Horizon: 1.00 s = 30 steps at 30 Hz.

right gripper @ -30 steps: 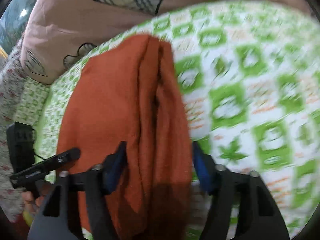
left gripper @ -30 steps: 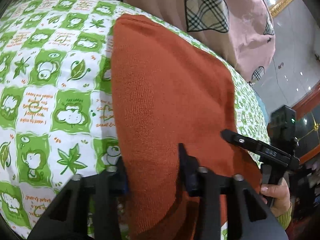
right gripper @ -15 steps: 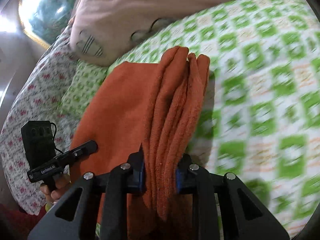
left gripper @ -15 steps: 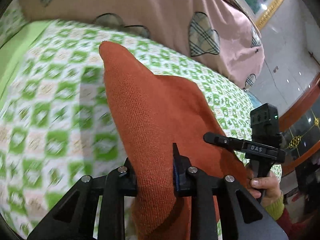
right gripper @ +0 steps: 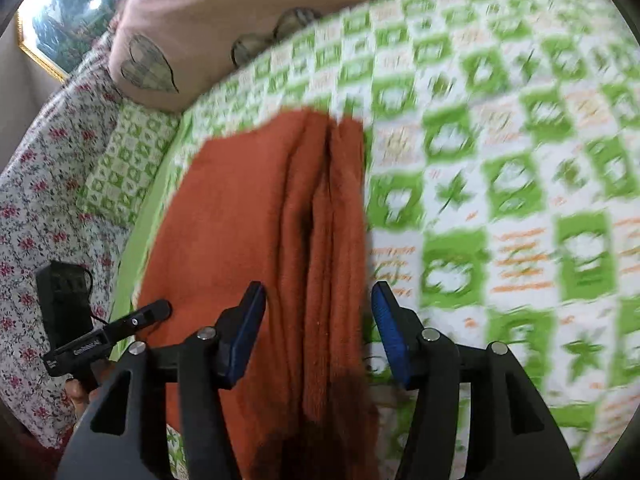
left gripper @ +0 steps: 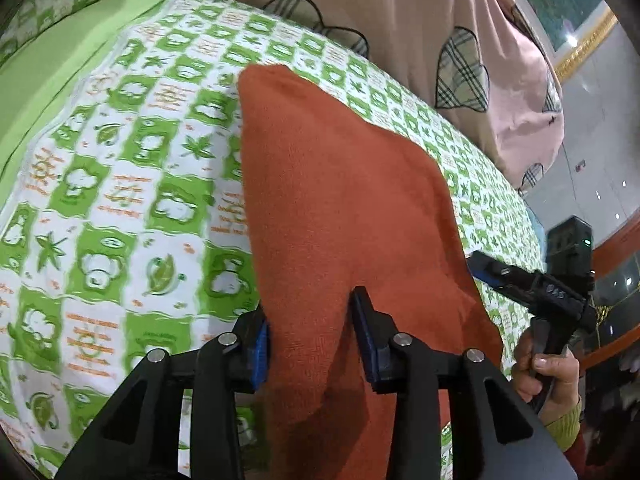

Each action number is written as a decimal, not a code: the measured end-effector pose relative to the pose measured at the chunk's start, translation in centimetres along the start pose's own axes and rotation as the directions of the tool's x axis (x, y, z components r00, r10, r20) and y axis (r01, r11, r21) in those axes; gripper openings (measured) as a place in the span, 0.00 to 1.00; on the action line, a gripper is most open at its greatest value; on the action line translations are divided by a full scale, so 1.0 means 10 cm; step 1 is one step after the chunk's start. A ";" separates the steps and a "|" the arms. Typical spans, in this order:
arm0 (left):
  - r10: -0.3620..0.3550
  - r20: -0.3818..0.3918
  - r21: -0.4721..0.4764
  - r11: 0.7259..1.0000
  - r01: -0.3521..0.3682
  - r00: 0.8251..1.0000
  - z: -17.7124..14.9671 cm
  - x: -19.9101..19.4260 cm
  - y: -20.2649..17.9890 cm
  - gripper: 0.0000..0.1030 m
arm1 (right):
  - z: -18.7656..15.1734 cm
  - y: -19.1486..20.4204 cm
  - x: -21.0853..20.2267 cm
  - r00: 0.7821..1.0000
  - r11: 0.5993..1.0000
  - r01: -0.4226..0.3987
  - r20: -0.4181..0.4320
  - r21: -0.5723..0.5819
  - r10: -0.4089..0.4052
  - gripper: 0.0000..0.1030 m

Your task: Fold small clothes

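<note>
A rust-orange knitted garment [left gripper: 340,208] lies folded on a green-and-white patterned bedsheet [left gripper: 120,184]. My left gripper [left gripper: 310,320] is open, its blue-padded fingers astride the garment's near edge. In the right wrist view the same garment [right gripper: 272,232] shows several stacked folds along its right side. My right gripper [right gripper: 318,320] is open, its fingers standing either side of the folded edge. Each gripper shows in the other's view: the right one [left gripper: 532,280] and the left one [right gripper: 108,332].
A pink quilt with plaid heart patches [left gripper: 460,40] lies at the back of the bed. A floral cloth [right gripper: 40,200] and a small green-patterned pillow [right gripper: 124,160] lie at the left. Floor and wooden furniture [left gripper: 612,240] lie beyond the bed's right edge.
Both grippers were shut on the garment's edge half a second ago and have opened. The garment has dropped back flat onto the sheet.
</note>
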State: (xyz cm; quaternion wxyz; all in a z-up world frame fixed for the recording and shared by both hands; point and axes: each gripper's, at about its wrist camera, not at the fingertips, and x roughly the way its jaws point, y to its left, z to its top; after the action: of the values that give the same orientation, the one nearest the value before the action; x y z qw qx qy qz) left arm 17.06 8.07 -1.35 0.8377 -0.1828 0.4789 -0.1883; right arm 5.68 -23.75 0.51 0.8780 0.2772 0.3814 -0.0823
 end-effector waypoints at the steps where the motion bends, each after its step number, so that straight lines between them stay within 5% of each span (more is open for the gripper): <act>1: -0.003 0.005 -0.014 1.000 0.003 1.000 0.00 -0.02 0.05 0.37 | 0.03 0.01 -0.07 1.000 1.000 0.009 0.028 -0.008 -0.009 0.55; 9: 0.025 0.014 -0.033 0.999 -0.024 1.000 -0.02 -0.02 0.11 0.39 | 0.35 0.26 0.18 0.999 0.997 0.016 0.044 -0.074 -0.012 0.43; 10: 0.028 0.009 -0.028 0.999 -0.028 1.000 -0.01 -0.01 0.10 0.39 | 0.39 0.27 0.29 0.999 0.997 0.018 0.029 -0.072 -0.016 0.37; 11: 0.036 0.006 -0.025 0.999 -0.036 0.999 -0.01 0.00 0.09 0.39 | 0.42 0.27 0.37 1.000 0.997 0.024 0.012 -0.074 -0.023 0.17; 13: 0.042 0.003 -0.013 0.999 -0.042 0.999 -0.01 -0.01 0.07 0.39 | 0.46 0.27 0.42 0.999 0.997 0.034 -0.007 -0.072 -0.035 0.13; 16: 0.059 -0.003 0.023 0.998 -0.059 0.998 -0.02 0.03 0.00 0.41 | 0.53 0.35 0.12 0.996 0.995 0.021 0.092 -0.095 -0.012 0.09; 21: 0.089 -0.013 0.057 0.994 -0.088 0.996 -0.13 -0.01 -0.06 0.43 | 0.50 0.11 0.42 0.996 0.995 0.086 -0.006 -0.054 -0.087 0.09; 25: 0.130 0.025 0.122 0.984 -0.132 0.991 -0.43 -0.42 -0.07 0.51 | 0.36 0.10 0.21 0.999 0.999 0.045 0.018 0.008 -0.045 0.15; 29: 0.144 0.044 0.183 0.972 -0.150 0.989 -0.83 -0.71 -0.07 0.57 | -0.06 0.25 -0.28 0.998 0.999 0.019 0.066 -0.030 -0.017 0.52; 30: 0.152 0.051 0.200 0.967 -0.159 0.987 -0.92 -0.75 -0.08 0.58 | -0.19 0.27 -0.36 0.998 0.999 0.022 0.067 -0.043 -0.019 0.52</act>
State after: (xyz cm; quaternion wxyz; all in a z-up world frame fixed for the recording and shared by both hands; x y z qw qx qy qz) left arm 5.42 9.88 0.17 0.8724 -0.0615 0.4553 -0.1668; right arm 2.98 -20.67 3.21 0.8951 0.2510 0.3567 -0.0921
